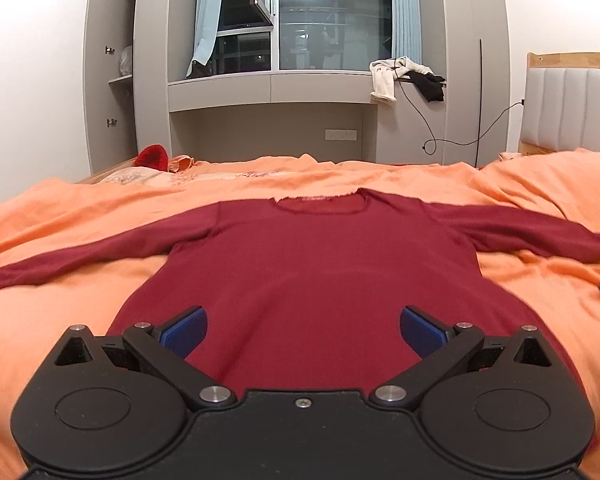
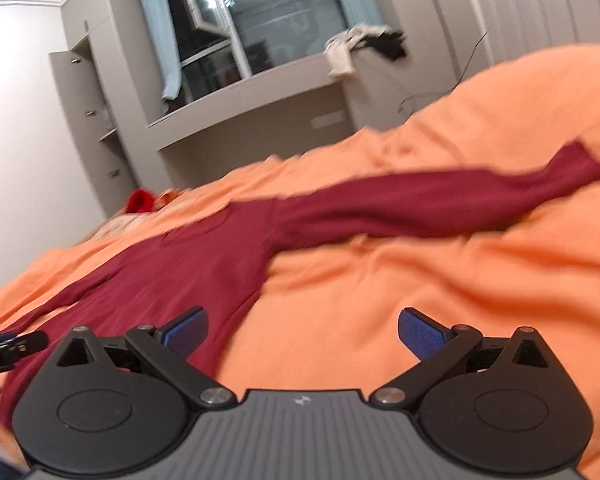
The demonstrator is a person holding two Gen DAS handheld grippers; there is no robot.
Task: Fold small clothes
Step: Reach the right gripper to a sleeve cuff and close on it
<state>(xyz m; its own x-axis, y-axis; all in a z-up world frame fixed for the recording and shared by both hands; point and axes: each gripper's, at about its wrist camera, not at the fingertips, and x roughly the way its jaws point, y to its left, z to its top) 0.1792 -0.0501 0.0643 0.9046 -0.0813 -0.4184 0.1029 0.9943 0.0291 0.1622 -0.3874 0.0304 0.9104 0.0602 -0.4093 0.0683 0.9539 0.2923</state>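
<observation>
A dark red long-sleeved top (image 1: 320, 264) lies flat on the orange bedspread (image 1: 60, 208), neck away from me, both sleeves spread out sideways. My left gripper (image 1: 303, 330) is open and empty, over the top's lower middle near the hem. My right gripper (image 2: 303, 330) is open and empty, over the bedspread (image 2: 380, 288) just right of the top's body (image 2: 204, 264). The right sleeve (image 2: 440, 204) stretches away up to the right in the right wrist view. The left gripper's tip (image 2: 12, 346) shows at that view's left edge.
A grey window seat and wardrobe unit (image 1: 260, 92) stand behind the bed, with pale and black clothes (image 1: 404, 76) hanging off the sill and a cable (image 1: 452, 136) trailing down. A red item (image 1: 152, 156) lies at the bed's far left. A padded headboard (image 1: 572, 108) is at right.
</observation>
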